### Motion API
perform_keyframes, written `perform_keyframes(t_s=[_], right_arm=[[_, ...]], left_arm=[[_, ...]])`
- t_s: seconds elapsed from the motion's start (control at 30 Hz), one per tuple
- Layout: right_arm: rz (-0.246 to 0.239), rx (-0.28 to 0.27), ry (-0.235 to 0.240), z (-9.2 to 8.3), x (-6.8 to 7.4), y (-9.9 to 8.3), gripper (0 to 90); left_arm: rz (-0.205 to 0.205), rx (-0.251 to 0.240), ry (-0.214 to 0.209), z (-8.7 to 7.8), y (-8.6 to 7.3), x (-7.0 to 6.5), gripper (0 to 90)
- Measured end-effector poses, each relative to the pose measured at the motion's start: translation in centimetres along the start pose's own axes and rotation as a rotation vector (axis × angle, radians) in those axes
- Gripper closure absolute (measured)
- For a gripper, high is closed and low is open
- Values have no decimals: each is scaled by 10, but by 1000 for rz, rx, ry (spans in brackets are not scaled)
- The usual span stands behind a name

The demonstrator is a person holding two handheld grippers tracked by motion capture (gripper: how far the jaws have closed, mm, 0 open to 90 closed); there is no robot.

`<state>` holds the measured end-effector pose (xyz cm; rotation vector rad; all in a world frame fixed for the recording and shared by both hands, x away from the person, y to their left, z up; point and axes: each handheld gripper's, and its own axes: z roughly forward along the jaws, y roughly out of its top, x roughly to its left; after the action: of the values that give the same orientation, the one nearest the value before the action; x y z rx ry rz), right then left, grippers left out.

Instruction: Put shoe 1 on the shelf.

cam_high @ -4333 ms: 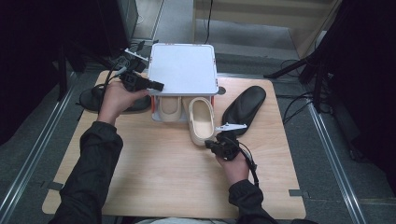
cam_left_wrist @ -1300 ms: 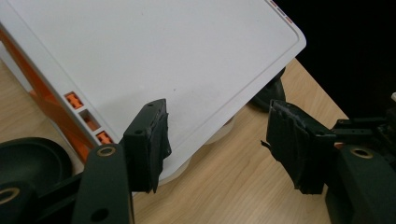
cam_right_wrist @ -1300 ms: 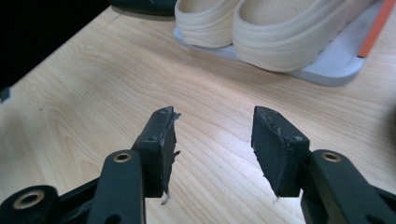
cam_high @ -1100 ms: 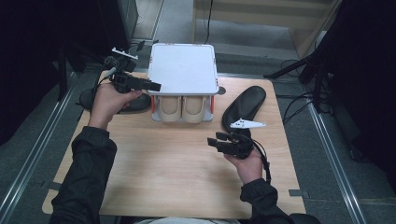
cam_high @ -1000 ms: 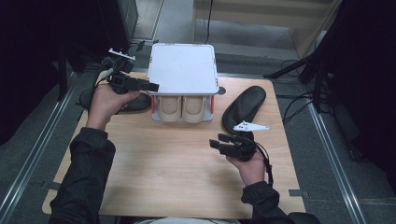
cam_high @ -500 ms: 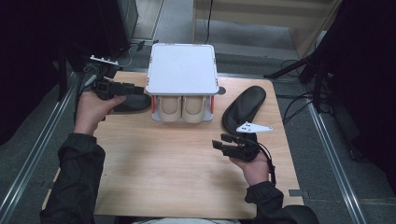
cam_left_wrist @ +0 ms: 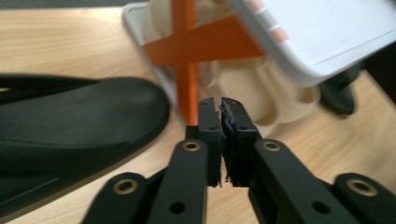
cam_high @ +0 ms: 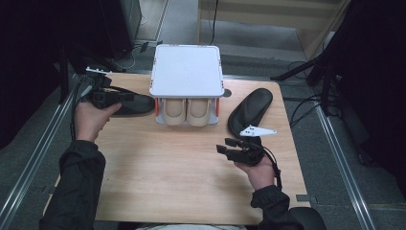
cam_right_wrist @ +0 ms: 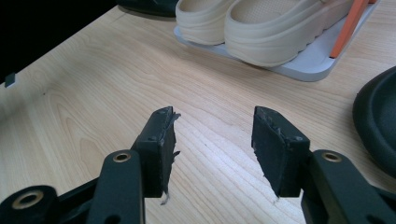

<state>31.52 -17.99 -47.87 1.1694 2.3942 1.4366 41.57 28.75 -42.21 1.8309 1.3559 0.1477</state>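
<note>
A white two-level rack (cam_high: 186, 69) with orange struts (cam_left_wrist: 187, 60) stands at the table's far middle. Two cream shoes (cam_high: 174, 111) (cam_high: 198, 111) sit side by side on its lower shelf, toes toward me. My left gripper (cam_high: 130, 98) hovers over a black sandal (cam_high: 136, 104) left of the rack. Its jaws (cam_left_wrist: 222, 105) have just closed and meet with nothing between them. My right gripper (cam_high: 224, 146) stands open above bare wood in front of the rack, also empty (cam_right_wrist: 212, 126). The cream shoes (cam_right_wrist: 275, 28) lie beyond it.
A second black sandal (cam_high: 250, 108) lies right of the rack, close to the right gripper (cam_right_wrist: 378, 121). The wooden table (cam_high: 167, 177) has free room in front of the rack. Metal rails and cables run along both sides of the table.
The left hand has drawn leftward and down from the rack to the left sandal. The cream shoe once in the right gripper now sits on the lower shelf. The right hand has kept still lately.
</note>
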Motion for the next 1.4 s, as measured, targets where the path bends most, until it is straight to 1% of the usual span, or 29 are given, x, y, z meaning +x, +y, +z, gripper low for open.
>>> perform_keyframes(t_s=[0.07, 0.1, 0.17, 0.23, 0.27, 0.3, 0.33, 0.37, 0.4, 0.43, 0.53, 0.6, 0.67, 0.77, 0.87, 0.93, 1.0, 1.1, 1.17, 1.23, 1.4], right_arm=[[0, 0, -2, 0, -1, 0, 501], [2, 4, 1, 1, -1, 0, 500], [-1, 13, 5, 1, 0, -1, 500], [-4, 11, -1, 0, 1, -2, 500], [6, 11, 0, -1, 1, -3, 500], [5, 10, -1, -1, 1, -3, 501], [9, 9, -6, -2, 1, -4, 501], [10, 9, -7, -3, 1, -6, 502], [12, 7, -9, -4, 1, -7, 502], [18, 5, -10, -5, 1, -8, 503], [14, 0, -16, -8, 2, -10, 504], [21, -2, -23, -9, 0, -11, 505], [28, -10, -26, -12, -2, -12, 507], [30, -15, -31, -14, -2, -13, 509], [33, -12, -33, -15, -2, -14, 510], [34, -11, -36, -15, -2, -15, 509], [36, -9, -38, -16, -2, -16, 510], [48, -14, -35, -16, -4, -16, 510], [57, -17, -33, -15, -5, -15, 511], [53, -15, -31, -14, -5, -15, 511], [47, -8, -28, -12, -4, -15, 511]], left_arm=[[-12, 9, 4, 8, -2, 5, 900], [-25, 3, -10, 13, -4, 9, 900], [-28, 13, 18, 22, -6, 14, 900], [-26, 20, 39, 31, -7, 17, 900], [-23, 15, 52, 33, -7, 18, 900], [-25, 11, 54, 35, -7, 21, 900], [-42, 5, 57, 38, -7, 23, 900], [-48, -2, 62, 41, -7, 26, 900], [-58, 4, 66, 44, -8, 29, 900], [-60, 11, 79, 48, -8, 31, 900], [-61, 37, 113, 59, -10, 37, 900], [-59, 56, 136, 67, -12, 41, 900], [-61, 62, 151, 73, -13, 43, 900], [-78, 62, 147, 80, -15, 47, 900], [-77, 78, 163, 85, -17, 50, 900], [-85, 86, 161, 87, -19, 53, 900], [-92, 74, 155, 88, -20, 56, 900], [-86, 72, 155, 89, -20, 56, 900], [-89, 70, 148, 89, -21, 57, 900], [-98, 64, 140, 88, -22, 58, 900], [-99, 68, 139, 87, -23, 57, 900]])
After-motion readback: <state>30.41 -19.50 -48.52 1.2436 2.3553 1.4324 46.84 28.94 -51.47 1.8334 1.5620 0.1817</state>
